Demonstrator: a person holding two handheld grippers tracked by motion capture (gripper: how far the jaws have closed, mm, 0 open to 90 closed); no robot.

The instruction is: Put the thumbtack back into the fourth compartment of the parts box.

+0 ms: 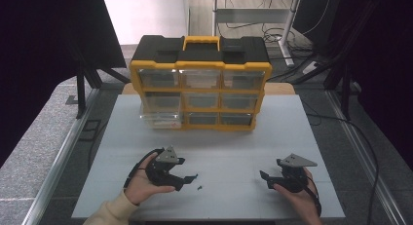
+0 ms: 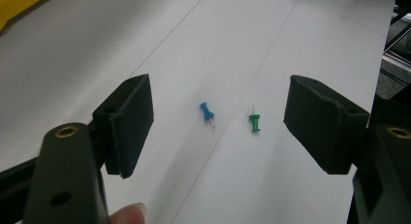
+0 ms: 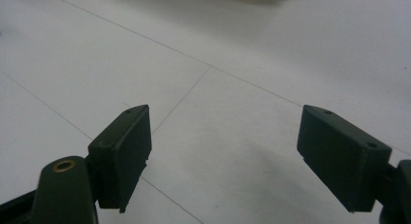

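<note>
Pushpins [image 2: 209, 112] before left claw [image 2: 218, 122], organizer [image 1: 200, 84] beyond.

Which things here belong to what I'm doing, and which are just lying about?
In the job:
- blue push pin, lying on the table
- green push pin, beside it
- left gripper, open, aimed at both pins

Lying about:
- yellow drawer organiser, bottom-left drawer pulled out
- right gripper, open over bare table

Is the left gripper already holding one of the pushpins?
No, the left gripper stands open, and the blue pushpin and green pushpin lie untouched on the table ahead.
</note>
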